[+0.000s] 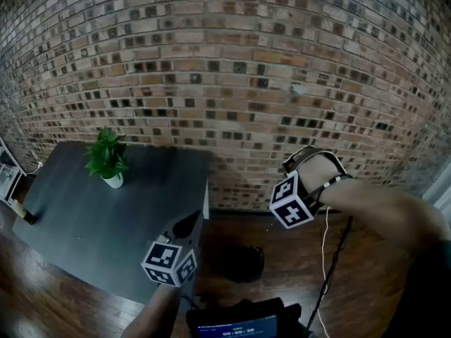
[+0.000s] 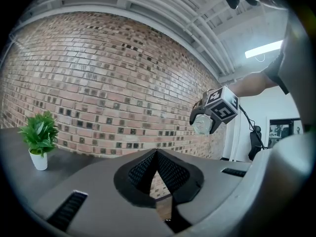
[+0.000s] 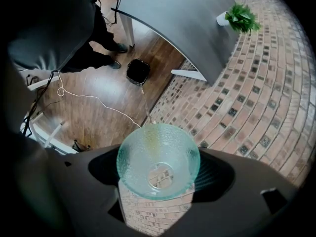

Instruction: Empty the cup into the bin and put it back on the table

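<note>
A clear greenish glass cup [image 3: 158, 149] sits tipped between the jaws of my right gripper [image 3: 159, 171], which is shut on it. A thin stream runs from the cup's rim down toward the black bin [image 3: 138, 72] on the wooden floor below. In the head view the right gripper [image 1: 301, 162] is raised in front of the brick wall, above and right of the bin [image 1: 243, 263]. My left gripper [image 1: 189, 224] hangs at the table's right edge, shut with nothing in it. From the left gripper [image 2: 157, 154] view the cup [image 2: 202, 124] shows under the right marker cube.
The dark grey table [image 1: 91, 217] stands left, with a small potted plant [image 1: 107, 159] near its back. A brick wall [image 1: 232, 69] fills the far side. A white cable [image 3: 94, 98] trails over the floor. The person's legs [image 3: 96, 38] stand beside the bin.
</note>
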The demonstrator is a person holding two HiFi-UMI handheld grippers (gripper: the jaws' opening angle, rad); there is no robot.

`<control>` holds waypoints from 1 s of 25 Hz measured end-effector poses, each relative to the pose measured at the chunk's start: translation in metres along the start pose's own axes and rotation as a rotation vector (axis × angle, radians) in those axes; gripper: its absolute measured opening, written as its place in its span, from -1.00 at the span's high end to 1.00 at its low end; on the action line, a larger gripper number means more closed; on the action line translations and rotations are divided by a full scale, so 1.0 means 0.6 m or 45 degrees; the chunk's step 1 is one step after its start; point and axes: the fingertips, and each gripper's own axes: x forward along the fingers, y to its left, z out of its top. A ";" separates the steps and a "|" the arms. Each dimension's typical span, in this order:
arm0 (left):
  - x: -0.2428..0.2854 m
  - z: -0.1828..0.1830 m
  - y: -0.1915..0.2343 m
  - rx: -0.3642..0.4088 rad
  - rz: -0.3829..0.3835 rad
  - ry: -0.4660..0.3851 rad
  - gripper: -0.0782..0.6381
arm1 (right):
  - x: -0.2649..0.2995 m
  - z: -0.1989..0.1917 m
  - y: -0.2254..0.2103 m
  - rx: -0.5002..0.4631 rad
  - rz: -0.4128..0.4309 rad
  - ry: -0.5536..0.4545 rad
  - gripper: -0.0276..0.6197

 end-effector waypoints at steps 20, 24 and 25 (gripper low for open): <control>-0.002 -0.003 0.009 -0.013 0.006 -0.002 0.79 | -0.026 0.004 -0.017 -0.036 0.005 0.020 -0.33; -0.002 -0.003 0.008 -0.014 0.001 -0.001 0.79 | -0.035 0.009 -0.017 -0.034 0.006 0.002 -0.33; -0.002 -0.003 0.007 -0.014 -0.001 0.000 0.79 | -0.037 0.010 -0.016 -0.033 0.005 -0.003 -0.33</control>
